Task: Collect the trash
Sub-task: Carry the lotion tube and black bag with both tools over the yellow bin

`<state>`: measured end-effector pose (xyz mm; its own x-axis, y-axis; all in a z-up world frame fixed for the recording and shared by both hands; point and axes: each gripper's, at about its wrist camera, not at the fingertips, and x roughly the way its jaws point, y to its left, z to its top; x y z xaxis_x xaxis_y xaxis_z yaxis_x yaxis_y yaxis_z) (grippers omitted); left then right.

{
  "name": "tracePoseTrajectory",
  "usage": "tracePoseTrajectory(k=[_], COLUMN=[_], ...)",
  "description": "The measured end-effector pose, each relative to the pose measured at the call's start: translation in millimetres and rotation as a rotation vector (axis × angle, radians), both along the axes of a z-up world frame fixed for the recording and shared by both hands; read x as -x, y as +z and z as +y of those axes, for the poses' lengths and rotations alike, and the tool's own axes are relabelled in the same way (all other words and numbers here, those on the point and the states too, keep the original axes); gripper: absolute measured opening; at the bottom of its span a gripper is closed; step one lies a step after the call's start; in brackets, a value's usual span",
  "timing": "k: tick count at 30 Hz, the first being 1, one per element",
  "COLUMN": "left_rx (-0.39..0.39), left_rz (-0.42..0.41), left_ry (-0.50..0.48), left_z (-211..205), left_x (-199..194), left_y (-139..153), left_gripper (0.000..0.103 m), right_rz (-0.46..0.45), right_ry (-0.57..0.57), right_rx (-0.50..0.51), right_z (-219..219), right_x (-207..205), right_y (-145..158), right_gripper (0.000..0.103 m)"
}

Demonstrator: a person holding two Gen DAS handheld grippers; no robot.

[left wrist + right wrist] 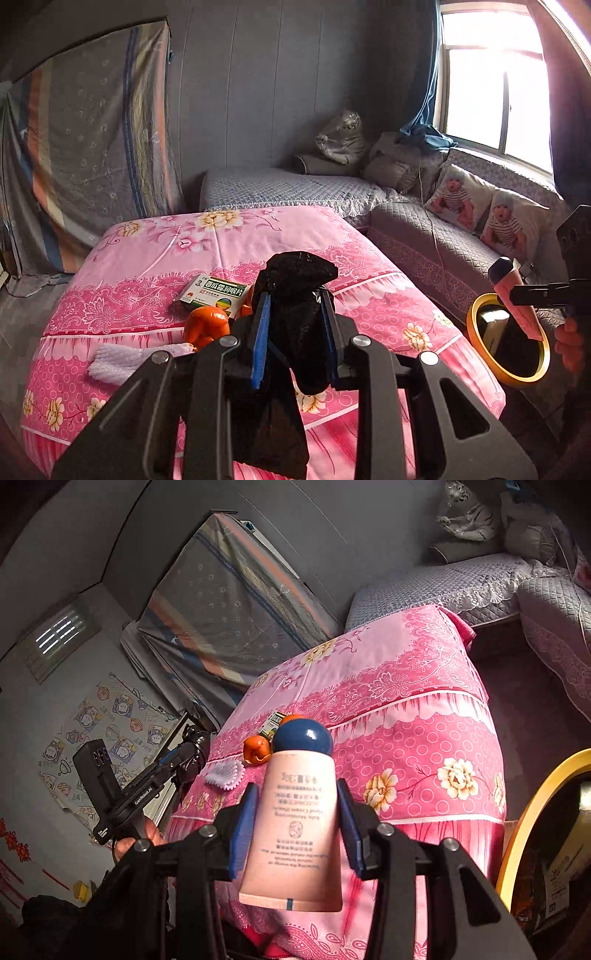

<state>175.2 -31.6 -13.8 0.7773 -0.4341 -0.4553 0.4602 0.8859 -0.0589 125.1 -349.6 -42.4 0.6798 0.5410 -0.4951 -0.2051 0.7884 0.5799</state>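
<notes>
Left gripper (pixel 295 321): I see it clamped on a black bag (pixel 295 295); the bag's lower end is hidden behind the jaws.
Right gripper (pixel 295 823): I see it closed on a pink tube (pixel 295 830) with a blue cap; small print, unreadable to me.
Bin (pixel 508 339): yellow rim, beside and below the right gripper; contents too dark to identify, right edge cut off.
Box (pixel 214 293): ahead of the left gripper on the pink bed (pixel 147 295); Chinese lettering, partly hidden.
Orange peel (pixel 207 325): just beside the box.
White foam net (pixel 136 358): nearer, left.
</notes>
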Motion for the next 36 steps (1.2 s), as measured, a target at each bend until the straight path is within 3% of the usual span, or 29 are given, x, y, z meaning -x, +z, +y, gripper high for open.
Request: tracePoseTrajectory(k=[10,17,36], left_rx=[0.035,0.017,-0.015], left_rz=[-0.066,-0.111,-0.139], left_ry=[-0.108,-0.196,-0.413], left_z=[-51,-93,-200], left_x=[46,67,88], left_y=[39,52,56], left_gripper=[0.023,0.023,0.024], right_rz=[-0.054,-0.072,-0.064], right_ry=[-0.119,-0.222,-0.491], right_rx=[0.035,0.03,0.017], right_z=[-29,-63,-149], right_x=[40,65,116], right_y=[17,18,-6], right_gripper=[0.04,0.04,0.04])
